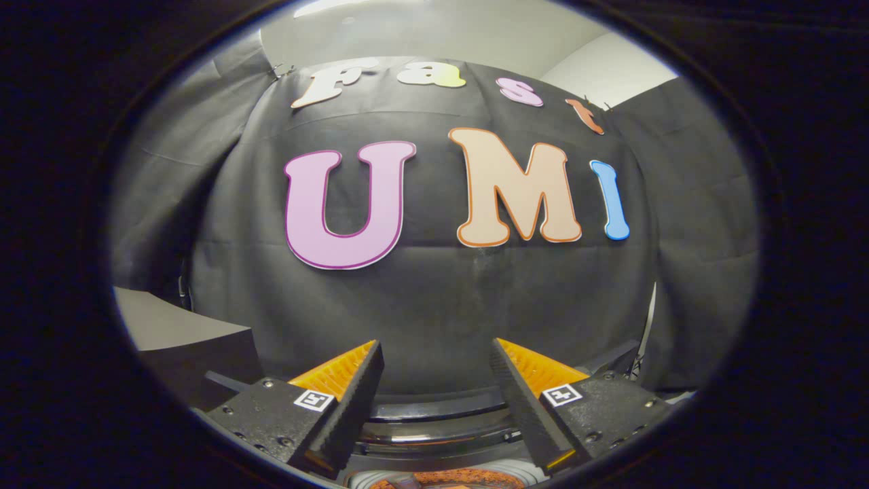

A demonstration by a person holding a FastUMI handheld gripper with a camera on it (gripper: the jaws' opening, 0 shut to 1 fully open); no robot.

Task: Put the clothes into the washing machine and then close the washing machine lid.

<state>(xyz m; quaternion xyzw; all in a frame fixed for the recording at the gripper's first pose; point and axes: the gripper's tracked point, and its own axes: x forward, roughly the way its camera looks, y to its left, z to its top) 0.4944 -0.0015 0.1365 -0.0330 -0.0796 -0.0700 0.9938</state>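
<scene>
Hand-held gripper (pixel 436 353) agape, ribbed fingers, perhaps above drum.

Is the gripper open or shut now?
Open. The gripper has a wide gap between its fingers, with nothing held; the washing machine shows below.

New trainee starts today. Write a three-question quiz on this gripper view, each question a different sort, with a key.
1. True or false: the gripper is shut on a garment.
2. What lies just below and between the fingers? A) a dark curved rim with something orange under it B) a folded towel C) a person's hand
3. Fill in: beyond the fingers hangs a black ____ wall.

Key: 1 false, the fingers stand apart with nothing between them; 2 A; 3 cloth.
</scene>
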